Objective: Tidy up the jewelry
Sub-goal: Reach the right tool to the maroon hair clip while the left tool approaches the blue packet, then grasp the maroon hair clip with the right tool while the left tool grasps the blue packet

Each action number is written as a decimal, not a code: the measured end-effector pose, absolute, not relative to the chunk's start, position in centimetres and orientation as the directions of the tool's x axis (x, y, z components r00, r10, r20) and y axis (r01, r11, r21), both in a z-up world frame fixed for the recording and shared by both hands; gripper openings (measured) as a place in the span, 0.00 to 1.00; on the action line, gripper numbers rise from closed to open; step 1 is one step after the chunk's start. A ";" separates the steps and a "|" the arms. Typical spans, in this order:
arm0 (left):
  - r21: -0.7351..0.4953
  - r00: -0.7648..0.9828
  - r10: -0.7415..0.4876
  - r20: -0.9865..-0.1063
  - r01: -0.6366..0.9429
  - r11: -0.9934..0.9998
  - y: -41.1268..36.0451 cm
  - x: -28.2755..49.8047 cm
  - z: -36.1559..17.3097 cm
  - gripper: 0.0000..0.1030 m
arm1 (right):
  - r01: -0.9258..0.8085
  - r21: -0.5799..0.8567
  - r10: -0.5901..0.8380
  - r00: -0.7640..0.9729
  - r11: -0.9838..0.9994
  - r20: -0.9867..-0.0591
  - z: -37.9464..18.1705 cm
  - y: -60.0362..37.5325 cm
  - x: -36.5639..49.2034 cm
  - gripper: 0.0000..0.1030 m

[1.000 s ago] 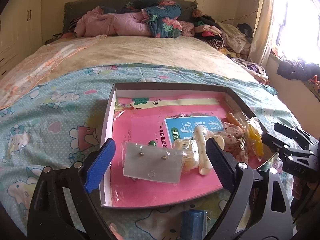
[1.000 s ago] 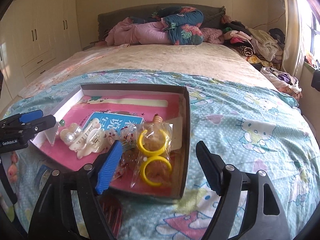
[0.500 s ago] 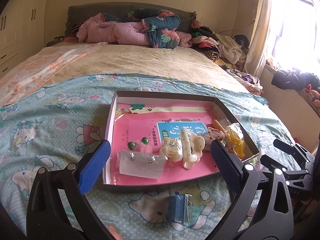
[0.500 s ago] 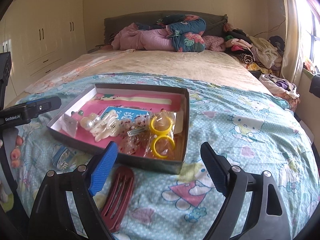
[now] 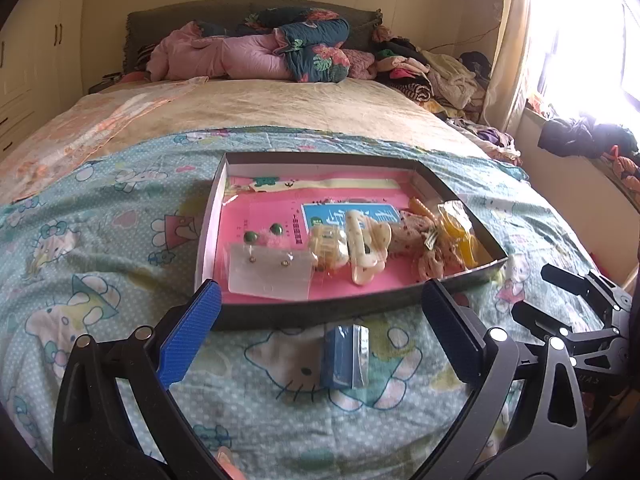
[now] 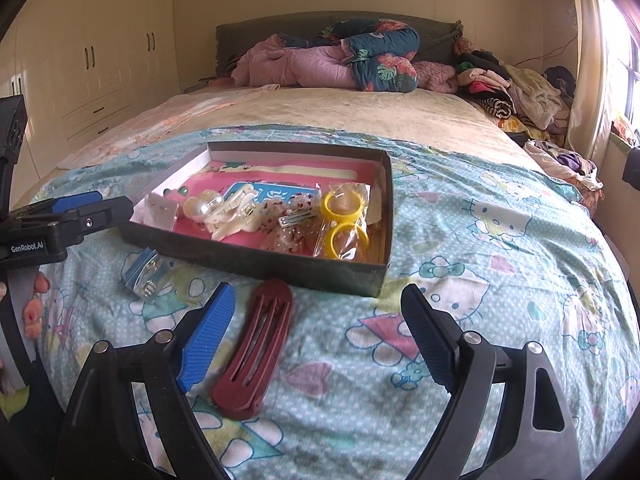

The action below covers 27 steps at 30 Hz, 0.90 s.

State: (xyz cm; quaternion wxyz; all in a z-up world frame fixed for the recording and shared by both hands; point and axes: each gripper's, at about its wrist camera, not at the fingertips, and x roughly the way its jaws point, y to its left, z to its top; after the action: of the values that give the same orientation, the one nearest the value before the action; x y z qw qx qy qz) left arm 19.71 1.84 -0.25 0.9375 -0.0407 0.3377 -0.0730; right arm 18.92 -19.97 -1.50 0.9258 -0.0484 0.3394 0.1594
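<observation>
A shallow dark cardboard box (image 5: 320, 312) (image 6: 256, 258) lies on the bedspread. It holds an earring card (image 5: 270, 272), green studs (image 5: 250, 236), cream hair claws (image 5: 362, 246) (image 6: 228, 216) and bagged yellow rings (image 6: 346, 220) (image 5: 460, 226). A blue bagged clip (image 5: 344, 356) (image 6: 142, 272) lies in front of the box. A dark red hair clip (image 6: 254, 354) lies by the right gripper's left finger. My left gripper (image 5: 320, 336) is open and empty above the blue clip. My right gripper (image 6: 316, 336) is open and empty.
The box rests on a Hello Kitty sheet (image 6: 480, 264) at the near end of a bed. Pink and floral quilts (image 5: 260, 52) are piled at the headboard. Heaped clothes (image 6: 516, 92) lie at the right. White wardrobes (image 6: 92, 60) stand at the left.
Both grippers have drawn back from the box, toward the near edge of the bed. The blue clip and the red hair clip have come into view in front of the box.
</observation>
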 end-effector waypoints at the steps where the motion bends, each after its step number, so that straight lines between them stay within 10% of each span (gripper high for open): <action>1: -0.122 0.759 -0.164 -0.630 0.112 0.986 1.8 19.5 -0.4 0.89 | -0.329 0.019 0.263 0.718 0.944 -0.645 -1.6 -20.0 18.7 0.80; 27: -0.137 0.665 -0.181 -0.724 0.119 0.983 0.9 19.0 -4.9 0.89 | -0.342 0.050 0.263 0.615 0.939 -0.744 -6.7 -16.9 17.6 0.80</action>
State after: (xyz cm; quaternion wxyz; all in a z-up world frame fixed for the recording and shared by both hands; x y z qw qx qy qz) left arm 18.96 0.86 -4.95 0.9117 -0.0389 0.4007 -0.0824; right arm 17.63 -16.92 -6.68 0.8972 -0.0484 0.4054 0.1684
